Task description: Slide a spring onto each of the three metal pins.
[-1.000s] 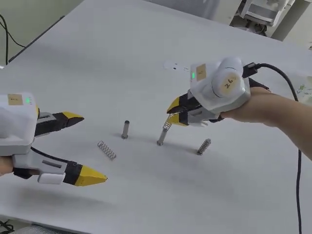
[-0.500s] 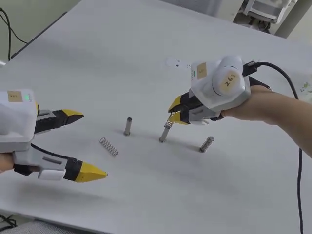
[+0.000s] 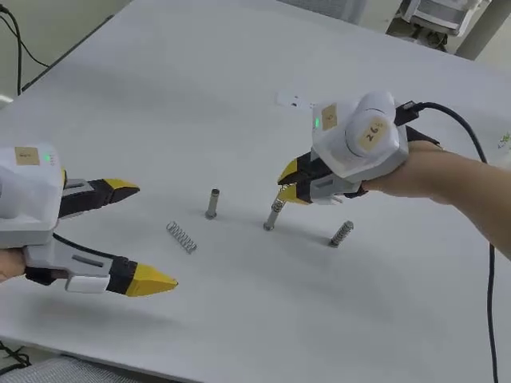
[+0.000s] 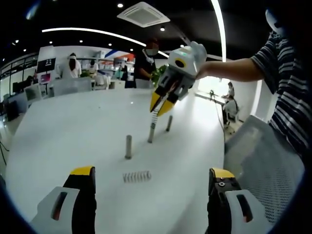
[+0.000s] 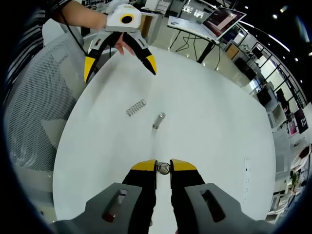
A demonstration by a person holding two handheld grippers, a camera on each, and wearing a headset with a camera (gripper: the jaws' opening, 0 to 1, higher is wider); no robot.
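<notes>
One pin [image 3: 341, 234] looked sprung, the right hand-held gripper [image 3: 285, 185] pinched a spring [image 3: 278, 205] atop the middle pin [image 3: 270, 221] — the last pin [image 3: 212, 203] stood bare, a loose spring [image 3: 181, 237] lying on the desk [image 3: 160, 96] before the spread left hand-held gripper [image 3: 153, 235].

Parts on the white table [image 3: 160, 96]
Three metal pins stand upright in a row: a bare left pin [image 3: 212, 203], a middle pin [image 3: 270, 222] and a right pin [image 3: 341, 233] sleeved by a spring. A loose spring [image 3: 181, 237] lies flat, near-left of them.
</notes>
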